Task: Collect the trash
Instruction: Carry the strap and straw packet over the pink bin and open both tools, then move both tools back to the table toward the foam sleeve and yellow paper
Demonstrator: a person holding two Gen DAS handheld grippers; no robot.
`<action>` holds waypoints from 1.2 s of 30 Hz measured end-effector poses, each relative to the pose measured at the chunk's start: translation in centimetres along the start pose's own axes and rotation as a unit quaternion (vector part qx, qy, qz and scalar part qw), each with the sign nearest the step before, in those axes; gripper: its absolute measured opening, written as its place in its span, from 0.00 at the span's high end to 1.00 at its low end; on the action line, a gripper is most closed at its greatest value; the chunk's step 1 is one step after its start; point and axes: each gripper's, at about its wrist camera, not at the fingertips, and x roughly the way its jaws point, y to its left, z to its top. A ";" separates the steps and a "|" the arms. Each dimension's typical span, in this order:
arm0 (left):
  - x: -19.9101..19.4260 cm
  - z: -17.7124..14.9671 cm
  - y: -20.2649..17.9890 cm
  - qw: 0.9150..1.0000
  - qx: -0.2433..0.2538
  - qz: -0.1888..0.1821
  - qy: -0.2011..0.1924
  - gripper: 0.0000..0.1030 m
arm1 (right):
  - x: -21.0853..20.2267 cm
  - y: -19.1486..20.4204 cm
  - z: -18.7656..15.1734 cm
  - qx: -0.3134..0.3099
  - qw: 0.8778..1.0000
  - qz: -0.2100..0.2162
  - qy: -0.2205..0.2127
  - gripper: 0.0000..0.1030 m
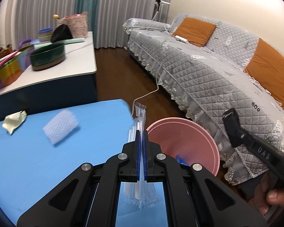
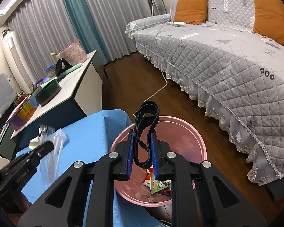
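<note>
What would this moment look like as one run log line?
left gripper: shut on clear wrapper | right gripper: black strap over pink bin | left on table: foam sleeve, crumpled paper
</note>
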 end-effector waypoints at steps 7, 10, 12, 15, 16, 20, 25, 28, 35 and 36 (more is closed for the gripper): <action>2.6 1.2 -1.6 0.999 -0.002 -0.045 0.011 0.98 | 1.5 -1.7 0.3 0.022 1.000 -0.006 0.010 0.83; 3.8 1.5 -2.6 0.998 0.007 -0.060 0.020 0.98 | 1.9 -2.2 0.2 0.026 1.000 -0.010 0.014 0.83; 4.6 1.8 -3.2 0.997 0.011 -0.071 0.027 0.98 | 2.1 -2.5 0.1 0.029 0.999 -0.013 0.017 0.83; 5.8 2.1 -4.0 0.996 0.017 -0.084 0.038 0.98 | 2.3 -2.9 0.0 0.030 0.999 -0.016 0.019 0.83; 6.1 2.2 -4.1 0.995 0.019 -0.085 0.040 0.98 | 2.4 -3.0 0.0 0.031 0.999 -0.018 0.020 0.83; 7.5 2.3 -4.7 0.994 0.022 -0.092 0.056 0.96 | 2.8 -3.4 0.0 0.030 0.999 -0.031 0.031 0.72; 7.9 2.5 -4.4 0.994 0.014 -0.089 0.063 0.80 | 3.2 -3.8 -0.3 0.034 0.998 -0.043 0.039 0.44; 7.7 2.4 -4.1 0.994 0.013 -0.087 0.065 0.80 | 3.2 -3.8 -0.3 0.036 0.997 -0.047 0.041 0.44; 5.2 2.2 -1.8 0.996 0.000 -0.069 0.053 0.80 | 2.7 -2.5 -0.1 0.023 0.998 -0.040 0.031 0.44; 4.8 2.1 -1.3 0.997 -0.002 -0.067 0.050 0.80 | 2.6 -2.1 -0.1 0.020 0.999 -0.039 0.031 0.44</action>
